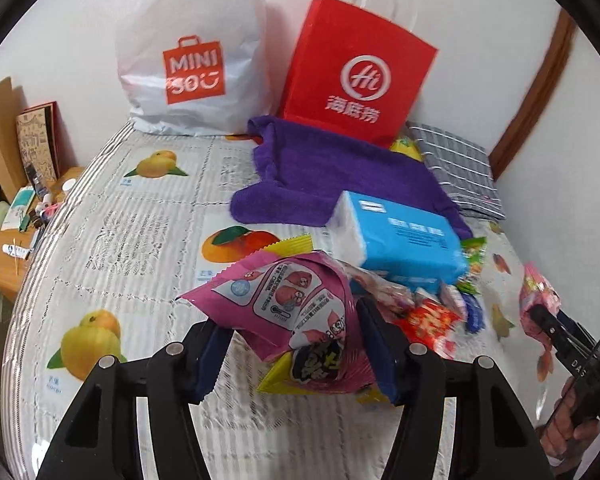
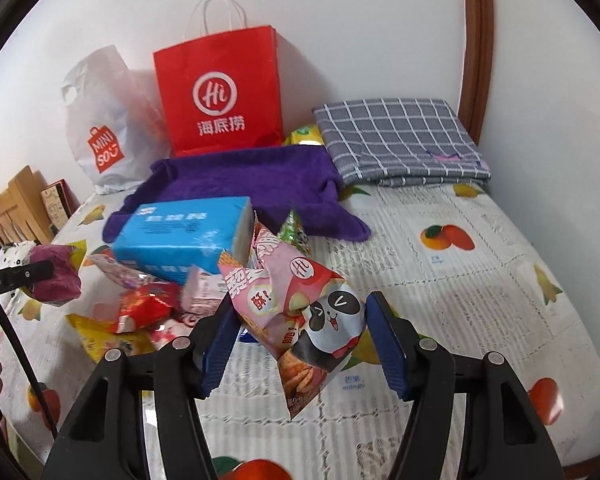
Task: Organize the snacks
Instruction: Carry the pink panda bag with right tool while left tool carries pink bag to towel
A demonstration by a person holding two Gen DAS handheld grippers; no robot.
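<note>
My left gripper (image 1: pixel 296 348) is shut on a magenta snack bag (image 1: pixel 292 308) and holds it above the bed; it also shows at the left of the right wrist view (image 2: pixel 54 280). My right gripper (image 2: pixel 296 332) is shut on a pink snack bag with a panda face (image 2: pixel 300 300), lifted off the bed; it shows at the right edge of the left wrist view (image 1: pixel 538 308). A pile of loose snack packets (image 2: pixel 140 312) lies beside a blue tissue pack (image 2: pixel 180 236). A red paper bag (image 2: pixel 220 92) and a white MINISO plastic bag (image 2: pixel 104 128) stand against the wall.
A purple towel (image 2: pixel 252 188) lies in front of the red bag. A folded grey checked cloth (image 2: pixel 400 140) sits at the back right. The bed has a fruit-print sheet (image 2: pixel 480 280). A cluttered wooden bedside table (image 1: pixel 16 240) stands at the left.
</note>
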